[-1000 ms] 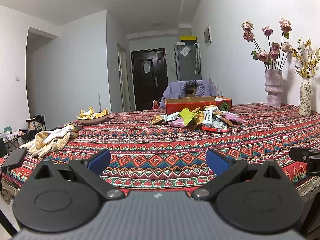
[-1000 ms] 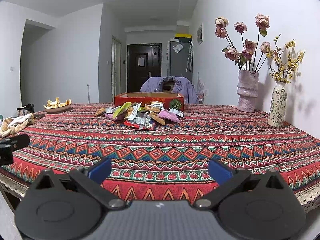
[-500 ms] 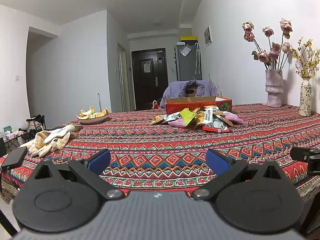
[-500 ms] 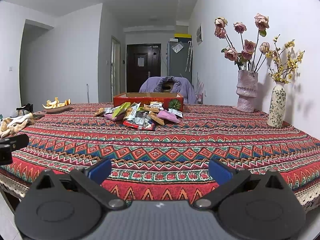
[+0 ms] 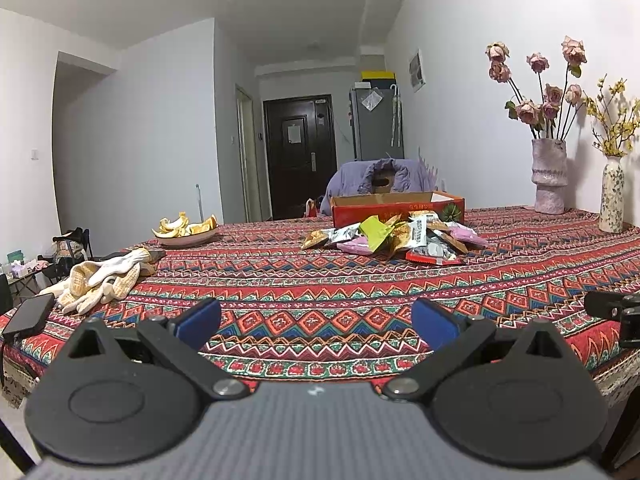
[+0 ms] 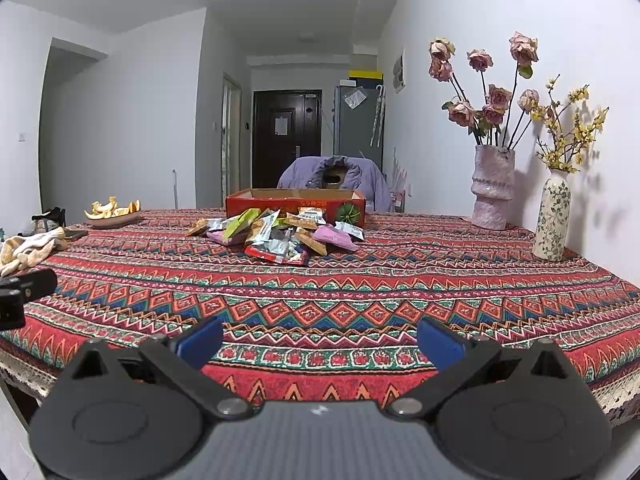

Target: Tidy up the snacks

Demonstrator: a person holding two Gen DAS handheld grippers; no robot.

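A heap of snack packets lies on the patterned tablecloth, just in front of a shallow red cardboard box whose inside is hidden. My left gripper hovers open over the near table edge, far short of the heap, nothing between its blue pads. My right gripper stands open too, at the near edge, also empty. Each gripper's tip shows at the side of the other's view.
Two vases of flowers stand at the right by the wall. A dish of peels, cloth gloves and a dark phone lie at the left. A chair with a purple jacket is behind the box.
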